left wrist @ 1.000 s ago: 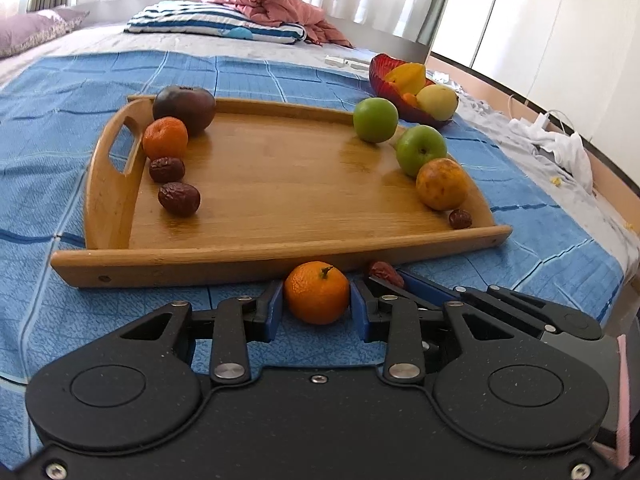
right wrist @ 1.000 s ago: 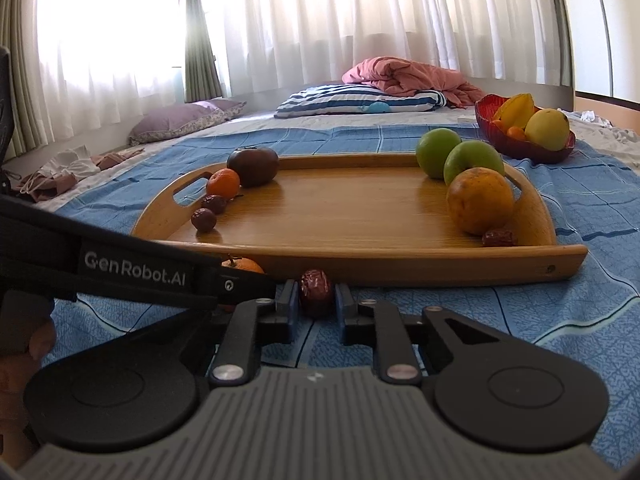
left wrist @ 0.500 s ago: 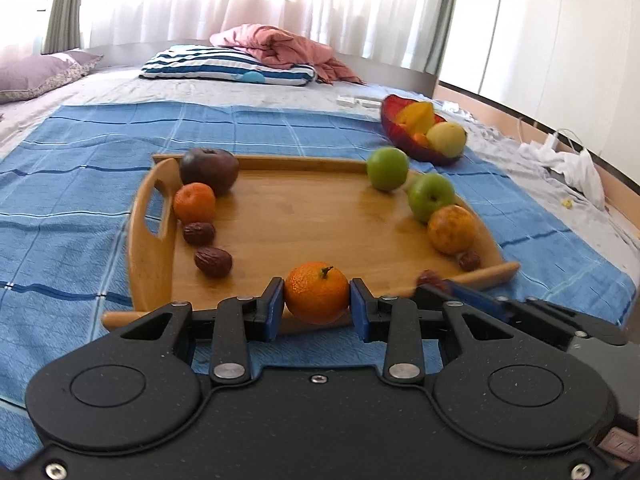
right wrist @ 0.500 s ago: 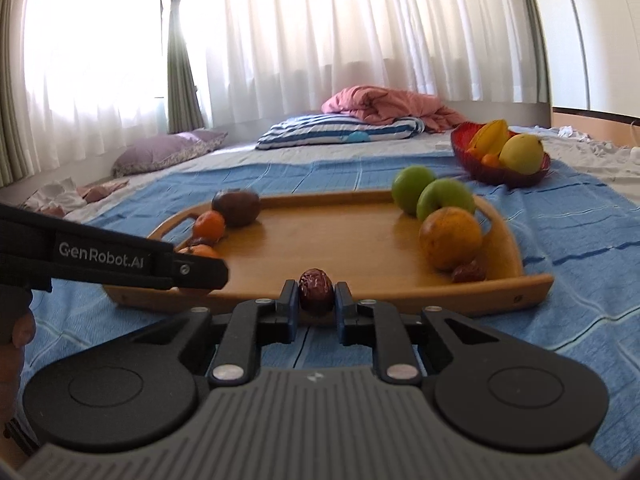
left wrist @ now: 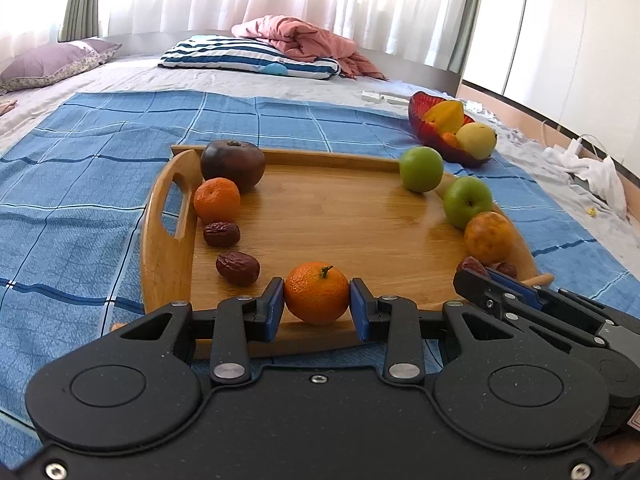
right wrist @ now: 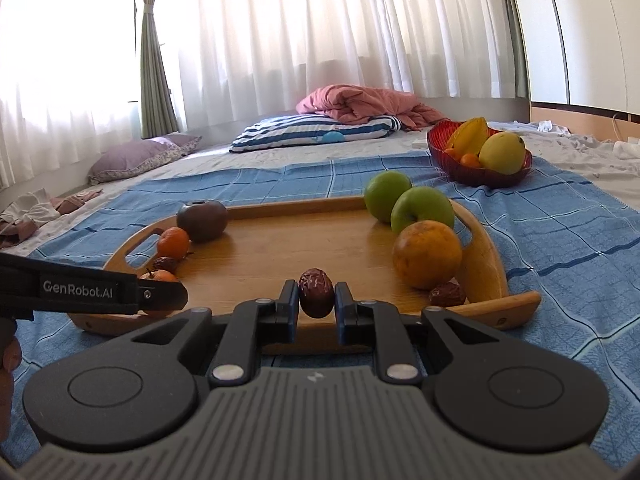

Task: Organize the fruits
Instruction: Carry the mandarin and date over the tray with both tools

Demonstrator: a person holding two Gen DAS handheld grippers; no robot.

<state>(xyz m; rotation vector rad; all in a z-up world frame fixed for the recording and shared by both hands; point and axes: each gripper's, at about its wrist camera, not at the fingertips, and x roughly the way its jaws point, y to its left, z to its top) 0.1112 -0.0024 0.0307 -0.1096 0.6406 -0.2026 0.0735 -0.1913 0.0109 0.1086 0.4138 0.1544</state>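
While the left hand-held gripper (left wrist: pixel 317 308) pinches a mandarin (left wrist: pixel 317 292) between its blue pads, the fruit hangs just above the near edge of the wooden tray (left wrist: pixel 340 216), its green stem pointing up. Its jaws are narrowed only as far as the mandarin's width, both pads pressed to its sides. To its right, the right hand-held gripper (right wrist: pixel 317 306) is clamped almost fully closed on a wrinkled red date (right wrist: pixel 316 292), held on end over the tray's near rim.

On the tray's left side, from back to front, sit a dark purple-brown round fruit (left wrist: pixel 233 164), a second mandarin (left wrist: pixel 217 199) touching it, and two more dates (left wrist: pixel 222 234) one behind the other. Along the right side run two green apples (left wrist: pixel 421 169), the nearer one (left wrist: pixel 467 201) against a mottled orange (left wrist: pixel 488 237), with another date (right wrist: pixel 447 294) tucked at the orange's base by the right handle.

Beneath the tray lies a blue checked blanket (left wrist: pixel 100 152) spread over a bed. Beyond the tray's far right corner, apart from it, a red bowl (right wrist: pixel 478 174) holds a yellow pear-like fruit, a starfruit and something small and orange. Farther back lie a striped pillow (left wrist: pixel 248 58) with a pink quilt (left wrist: pixel 308 38) bunched on it, a purple pillow (left wrist: pixel 52 64) to the left, and white curtains (right wrist: pixel 320 32) across the window.
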